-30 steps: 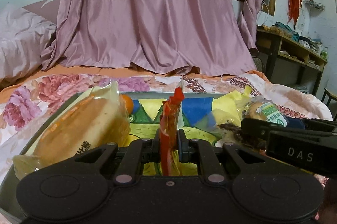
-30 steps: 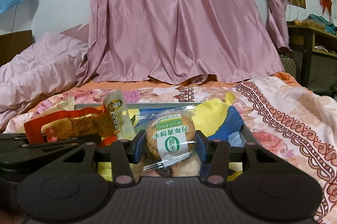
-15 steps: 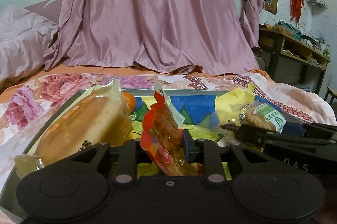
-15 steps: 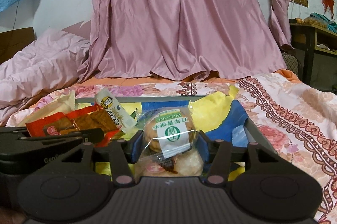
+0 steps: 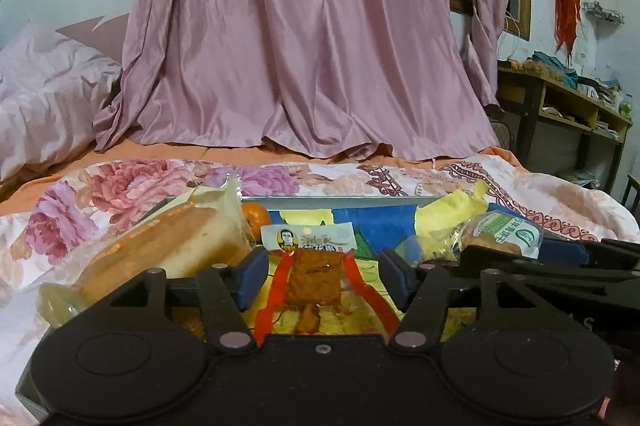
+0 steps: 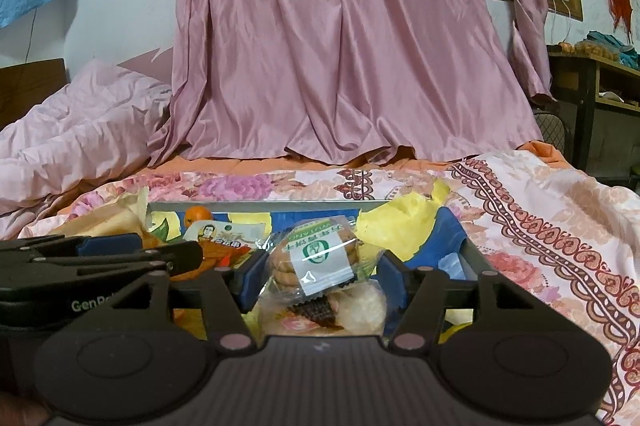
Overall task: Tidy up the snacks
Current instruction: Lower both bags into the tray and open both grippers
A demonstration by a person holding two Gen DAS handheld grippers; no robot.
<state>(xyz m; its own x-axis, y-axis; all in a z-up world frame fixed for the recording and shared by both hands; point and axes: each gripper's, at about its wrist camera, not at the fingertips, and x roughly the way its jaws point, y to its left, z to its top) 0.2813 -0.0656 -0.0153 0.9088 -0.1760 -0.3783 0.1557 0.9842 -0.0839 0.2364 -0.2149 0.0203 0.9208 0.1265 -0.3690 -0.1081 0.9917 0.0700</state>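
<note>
The left tongs stand wide open over the red snack packet, which lies flat in the tray untouched by either pad. The right tongs, also spread apart, flank the green-labelled biscuit pack without pinching it. A wrapped bread loaf and an orange sit at the tray's left, on the floral bed.

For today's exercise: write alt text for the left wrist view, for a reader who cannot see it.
The left gripper stands open over a red snack packet lying flat in a tray on a floral bedspread. A wrapped loaf of bread and a small orange sit to its left; the right gripper, around a biscuit packet, enters from the right.
</note>
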